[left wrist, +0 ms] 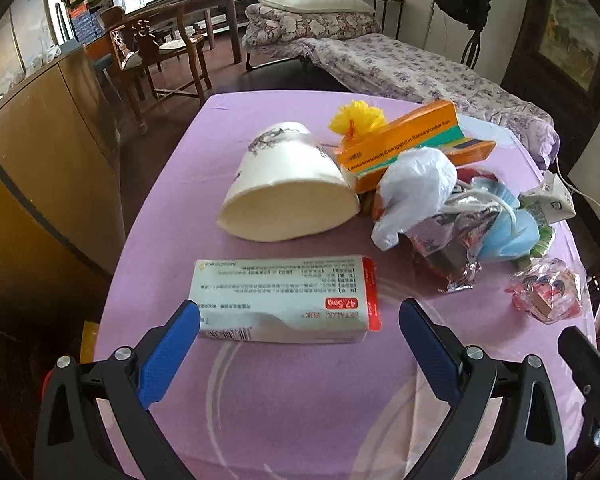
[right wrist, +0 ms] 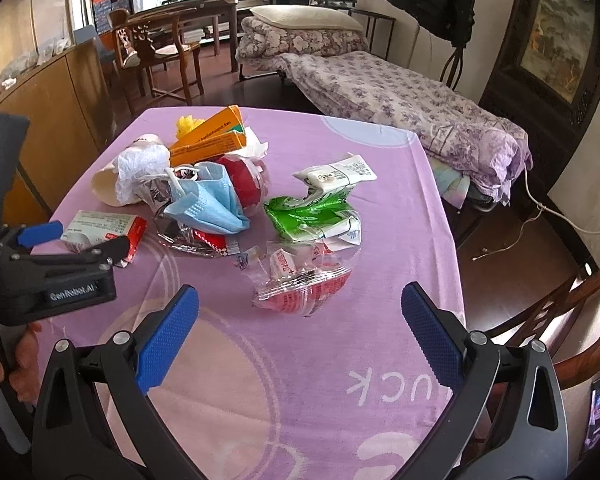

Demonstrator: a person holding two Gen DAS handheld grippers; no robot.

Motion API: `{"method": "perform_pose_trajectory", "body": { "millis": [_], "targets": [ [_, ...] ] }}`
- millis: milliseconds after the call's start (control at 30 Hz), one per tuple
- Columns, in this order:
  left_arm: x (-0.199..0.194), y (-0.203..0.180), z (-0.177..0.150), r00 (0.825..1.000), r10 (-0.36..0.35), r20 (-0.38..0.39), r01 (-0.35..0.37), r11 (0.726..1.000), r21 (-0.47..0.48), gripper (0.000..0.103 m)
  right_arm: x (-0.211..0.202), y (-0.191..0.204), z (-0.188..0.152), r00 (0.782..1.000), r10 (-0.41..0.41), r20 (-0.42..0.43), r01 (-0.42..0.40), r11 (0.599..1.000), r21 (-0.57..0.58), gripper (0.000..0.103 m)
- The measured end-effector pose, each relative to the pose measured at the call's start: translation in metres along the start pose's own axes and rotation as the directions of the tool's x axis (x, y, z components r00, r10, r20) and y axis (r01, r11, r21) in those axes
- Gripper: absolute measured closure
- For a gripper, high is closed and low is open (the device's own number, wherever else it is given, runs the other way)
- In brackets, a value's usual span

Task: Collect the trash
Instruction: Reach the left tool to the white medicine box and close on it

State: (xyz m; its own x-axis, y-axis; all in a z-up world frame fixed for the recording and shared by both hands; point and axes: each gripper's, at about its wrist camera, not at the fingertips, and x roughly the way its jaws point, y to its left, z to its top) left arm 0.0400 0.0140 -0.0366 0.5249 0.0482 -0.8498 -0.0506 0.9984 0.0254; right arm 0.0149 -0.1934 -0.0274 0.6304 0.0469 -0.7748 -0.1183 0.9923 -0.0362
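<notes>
A: Nearest the lens, the left gripper (left wrist: 300, 312) has its blue fingers spread wide, nothing between them. The white medicine box (left wrist: 286, 298) lies flat on the purple tablecloth (left wrist: 300, 408) just ahead, its near edge level with the fingertips.

B: And the right gripper (right wrist: 300, 300)?

A: Released too, jaws apart and empty. A crumpled clear wrapper with red print (right wrist: 300, 284) sits just beyond its tips. I'd judge each tool is lined up on the closest piece of trash.

B: Further back?

A: A heap: a blue face mask (right wrist: 210, 204), a white plastic bag (left wrist: 414, 192), a paper cup (left wrist: 288, 188) tipped on its side, mouth toward the camera, and an orange carton (left wrist: 400, 136) leaning on the pile, with a yellow tuft (left wrist: 358, 116) behind it.

B: What does one view add?

A: The right wrist shows a crushed green-and-white carton (right wrist: 314, 216) and a red lidded tub (right wrist: 242, 184), barely visible from the left. It also catches the left tool from the side, at the medicine box. The left view alone shows the cup plainly. No bin appears in either.
</notes>
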Motion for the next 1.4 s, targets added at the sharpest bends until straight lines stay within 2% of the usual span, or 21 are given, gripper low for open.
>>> {"method": "perform_pose_trajectory", "body": {
  "millis": [200,267,300,367,433,533,667,800,967,1067,1133,1233,1333,1367,1400],
  "targets": [
    [0.008,0.032,0.018,0.998,0.066,0.001,-0.066,0.997,-0.05,0.006,0.002,0.002,-0.002,1.0,-0.007,-0.007,0.007,1.0,-0.006,0.006],
    [0.01,0.042,0.02,0.999,0.041,-0.019,-0.042,0.997,-0.066,0.006,0.004,0.001,-0.002,1.0,-0.014,-0.012,0.014,1.0,-0.01,0.006],
    [0.011,0.048,0.021,0.999,-0.007,-0.043,0.005,0.998,-0.068,0.006,0.005,0.0,-0.001,1.0,-0.017,-0.016,0.017,1.0,-0.008,0.006],
    [0.014,0.05,0.023,0.993,-0.084,-0.08,0.082,0.996,-0.025,0.006,0.007,-0.003,-0.001,1.0,-0.018,-0.022,0.018,1.0,0.001,0.006],
    [0.012,0.044,0.025,0.99,-0.091,-0.106,0.104,0.986,0.126,0.006,0.008,-0.006,-0.001,1.0,-0.016,-0.024,0.016,1.0,0.005,0.006],
    [0.007,0.033,0.022,0.987,-0.105,-0.12,0.14,0.934,0.329,0.006,0.008,-0.009,-0.001,1.0,-0.01,-0.026,0.01,1.0,0.008,0.006],
    [0.016,0.03,0.016,0.978,-0.125,-0.166,0.189,0.869,0.458,0.006,0.008,-0.01,0.0,0.999,0.018,-0.026,-0.017,1.0,0.024,0.006],
    [0.03,0.026,0.008,0.973,-0.139,-0.187,0.219,0.821,0.527,0.01,0.011,-0.008,0.0,0.999,0.018,-0.039,-0.018,1.0,0.008,0.006],
    [0.038,0.028,0.009,0.965,-0.181,-0.188,0.255,0.8,0.543,0.01,0.015,-0.006,0.0,0.998,0.014,-0.056,-0.013,1.0,0.003,0.006],
    [0.035,0.027,0.01,0.947,-0.246,-0.208,0.32,0.796,0.513,0.01,0.014,-0.004,0.0,0.998,0.016,-0.053,-0.016,1.0,0.001,0.006],
    [0.03,0.021,0.003,0.924,-0.295,-0.241,0.379,0.779,0.499,0.01,0.014,-0.003,0.0,0.998,0.018,-0.052,-0.018,1.0,-0.005,0.006],
    [0.015,0.014,-0.015,0.905,-0.328,-0.269,0.423,0.756,0.5,0.01,0.014,-0.004,0.0,0.999,0.012,-0.052,-0.012,1.0,-0.009,0.006],
    [-0.004,0.012,-0.036,0.869,-0.383,-0.313,0.492,0.731,0.473,0.01,0.012,-0.011,0.001,0.999,0.013,-0.042,-0.012,1.0,0.016,0.006],
    [-0.01,0.012,-0.04,0.869,-0.387,-0.31,0.494,0.73,0.473,0.01,0.011,-0.014,0.002,0.999,0.01,-0.041,-0.009,1.0,0.03,0.006],
    [-0.016,0.012,-0.041,0.877,-0.381,-0.293,0.48,0.735,0.479,0.009,0.011,-0.018,0.003,0.999,0.008,-0.04,-0.006,0.999,0.047,0.006]
  ]
}}
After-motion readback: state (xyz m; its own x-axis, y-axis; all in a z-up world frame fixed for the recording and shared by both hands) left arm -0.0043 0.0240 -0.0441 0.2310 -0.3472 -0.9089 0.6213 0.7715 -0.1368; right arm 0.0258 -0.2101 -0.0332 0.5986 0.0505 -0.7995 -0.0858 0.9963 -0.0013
